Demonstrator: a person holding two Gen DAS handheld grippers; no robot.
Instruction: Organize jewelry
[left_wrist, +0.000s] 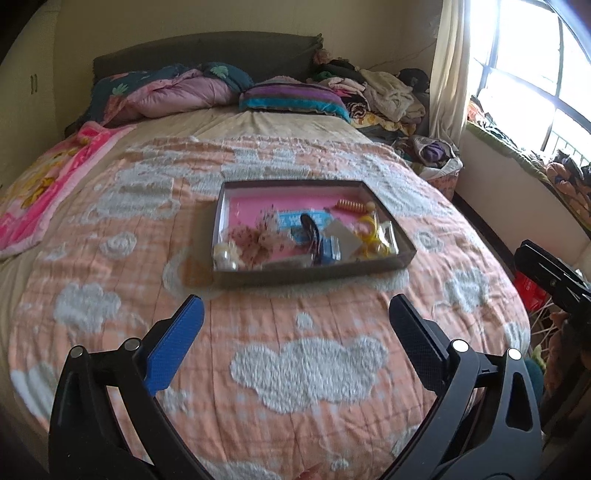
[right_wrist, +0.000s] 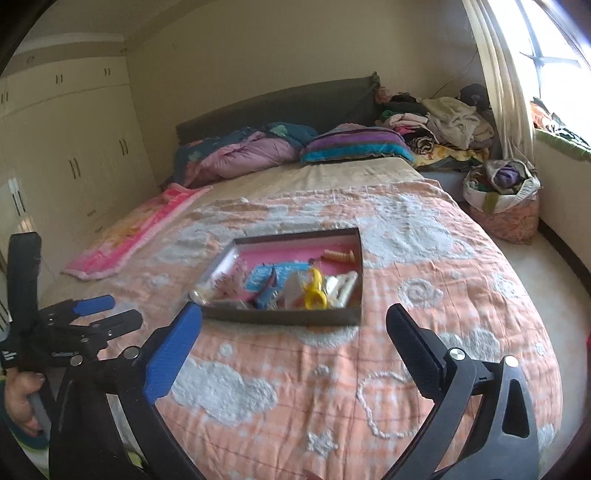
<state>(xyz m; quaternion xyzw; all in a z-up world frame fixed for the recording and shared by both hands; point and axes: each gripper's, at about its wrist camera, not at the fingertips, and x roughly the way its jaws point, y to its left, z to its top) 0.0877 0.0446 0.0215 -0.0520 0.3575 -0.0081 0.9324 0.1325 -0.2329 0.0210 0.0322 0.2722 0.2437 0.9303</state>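
Shallow rectangular tray of grey card, with low straight walls and a pink floor, lying flat on the bed near the middle of the quilt, well apart from both tools

Inside the tray, a loose heap of small jewelry pieces: a yellow ring-shaped plastic piece, glossy and rounded; an orange ribbed piece like a short spiral, close to the far wall; flat blue packets with white print; pale round beads in the near left corner, smooth and shiny; a dark curved strap-like piece, too blurred to name exactly

Under the tray, a peach quilt with fine check stitching and raised white cloud shapes, fluffy like towel cloth; slightly wrinkled at the edges. At the left side of the bed, a pink printed blanket, thin and flat. At the head, a puffy lilac duvet and a striped plush pillow, purple and teal. Beside them, a soft pile of folded clothes

Left gripper spread wide over the quilt, nothing between its fingers; one pad blue and finely ribbed, the other black with a dotted texture. Right gripper also spread wide and empty, same blue and black pads, pointing toward the near wall of the tray. In the right wrist view, the left tool seen from the side at the left edge, a hand around its handle
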